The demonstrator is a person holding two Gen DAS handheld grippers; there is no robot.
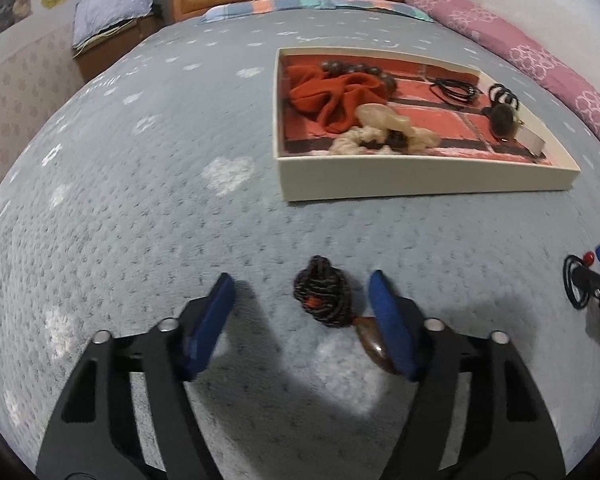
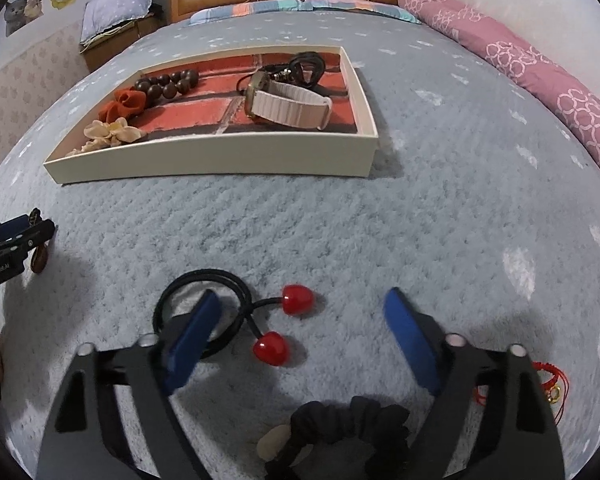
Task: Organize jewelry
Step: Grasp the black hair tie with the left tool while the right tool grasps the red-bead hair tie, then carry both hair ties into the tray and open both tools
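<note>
My left gripper (image 1: 300, 280) stands open just above the grey bedspread. Between its fingers lies a dark braided cord (image 1: 322, 298) bunched in a knot. Its brown stone pendant (image 1: 374, 346) rests against the inner side of the right pad, and the left pad is well clear. My right gripper (image 2: 303, 295) is also open, over a black hair tie with two red cherries (image 2: 296, 299). Its left finger covers part of the tie's loop. Neither cherry is touched. A cream tray (image 2: 220, 160) with a brick-pattern floor sits further up the bed.
The tray holds a pink-strapped watch (image 2: 288, 100), wooden beads (image 2: 168, 84), a red scrunchie (image 1: 332, 96) and a cream scrunchie. A black scrunchie (image 2: 352, 416) lies under the right gripper, with a red string bracelet (image 2: 548, 380) to its right. A pink bolster (image 2: 540, 68) lines the bed's right side.
</note>
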